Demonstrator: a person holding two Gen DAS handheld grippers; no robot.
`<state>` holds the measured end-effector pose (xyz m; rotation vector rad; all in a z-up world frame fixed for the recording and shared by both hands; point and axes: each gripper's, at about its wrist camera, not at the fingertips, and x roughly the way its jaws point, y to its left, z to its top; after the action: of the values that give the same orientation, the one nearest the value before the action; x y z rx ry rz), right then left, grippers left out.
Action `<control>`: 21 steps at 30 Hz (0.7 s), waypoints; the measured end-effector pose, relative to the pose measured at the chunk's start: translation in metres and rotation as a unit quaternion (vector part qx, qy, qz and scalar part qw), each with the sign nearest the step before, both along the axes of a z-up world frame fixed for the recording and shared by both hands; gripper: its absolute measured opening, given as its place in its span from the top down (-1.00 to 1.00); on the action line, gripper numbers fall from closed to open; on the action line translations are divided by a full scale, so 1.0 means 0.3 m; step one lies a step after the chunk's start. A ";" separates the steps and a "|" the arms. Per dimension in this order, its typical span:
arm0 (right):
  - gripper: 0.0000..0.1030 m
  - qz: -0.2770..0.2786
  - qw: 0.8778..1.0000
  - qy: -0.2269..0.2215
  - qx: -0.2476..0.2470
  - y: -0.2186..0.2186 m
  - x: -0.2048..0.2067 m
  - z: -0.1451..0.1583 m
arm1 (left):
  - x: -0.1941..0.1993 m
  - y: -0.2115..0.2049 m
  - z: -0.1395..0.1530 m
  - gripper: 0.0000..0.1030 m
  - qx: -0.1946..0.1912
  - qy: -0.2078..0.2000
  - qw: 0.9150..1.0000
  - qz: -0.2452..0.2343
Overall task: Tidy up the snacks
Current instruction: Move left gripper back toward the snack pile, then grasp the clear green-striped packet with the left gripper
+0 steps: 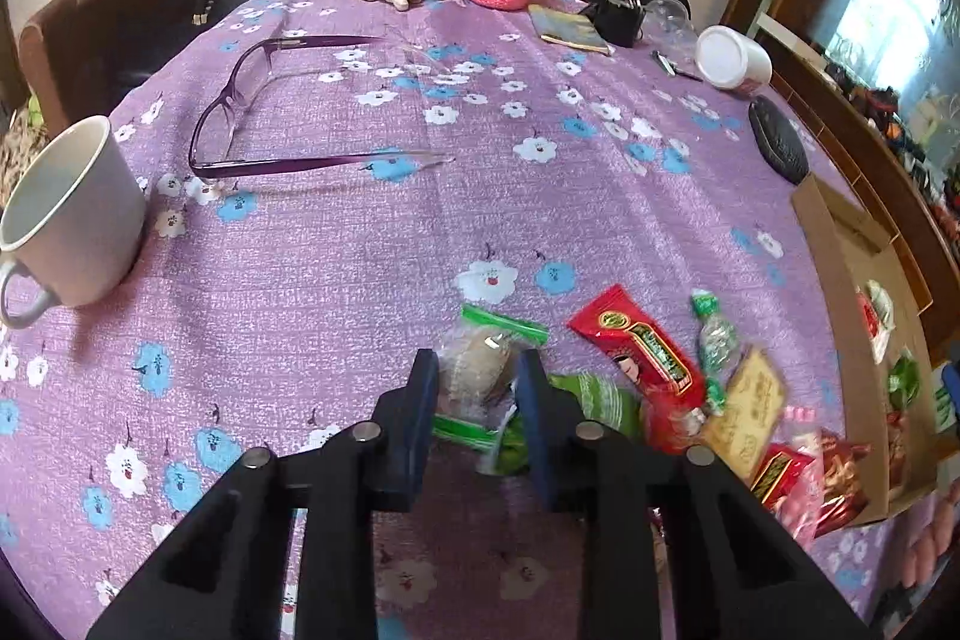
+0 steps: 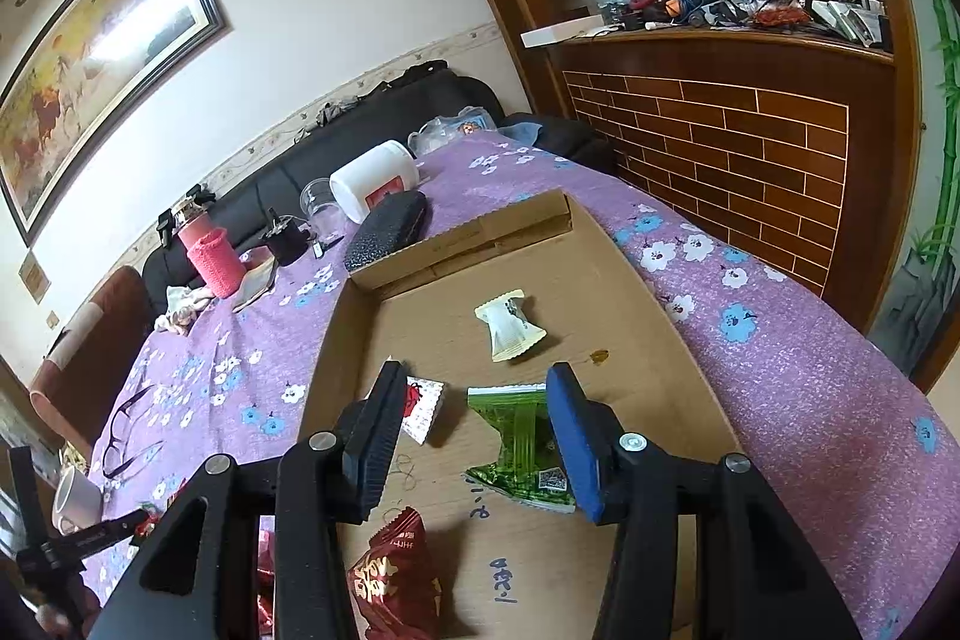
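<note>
Left gripper [image 1: 474, 370] jaws straddle clear-wrapped pastry [image 1: 477, 367], contact uncertain; snack pile [image 1: 660, 376] at 3 o'clock; right gripper [image 2: 474, 418] released over cardboard tray [image 2: 654, 280], green packet [image 2: 522, 448] below; risk: slick wrapper slips, neighbours dragged.

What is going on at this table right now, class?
A person with a gripper in each hand is sorting snacks into a cardboard box. The left gripper has its fingers on either side of a clear-wrapped pastry in the snack pile on the purple tablecloth. The right gripper hangs open over the box, above a green packet lying inside.
</note>
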<state>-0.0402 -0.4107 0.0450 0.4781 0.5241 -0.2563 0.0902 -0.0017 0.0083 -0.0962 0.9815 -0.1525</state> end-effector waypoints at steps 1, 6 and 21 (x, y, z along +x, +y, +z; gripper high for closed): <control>0.00 -0.001 1.000 0.000 0.000 0.001 -0.001 -0.001 | -0.005 0.003 0.002 0.57 0.000 -0.001 1.000 0.000; -0.01 -0.001 1.000 0.000 0.001 -0.001 -0.001 -0.002 | -0.011 0.022 0.005 0.66 -0.010 0.002 1.000 0.003; -0.02 0.191 0.981 -0.006 -0.040 0.272 0.039 0.033 | -0.028 0.060 0.062 0.88 -0.029 -0.027 0.999 0.014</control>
<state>-0.0284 -0.3290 0.0549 0.2928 0.5803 0.0939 0.0817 0.0164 0.0268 -0.1589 0.9211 -0.1564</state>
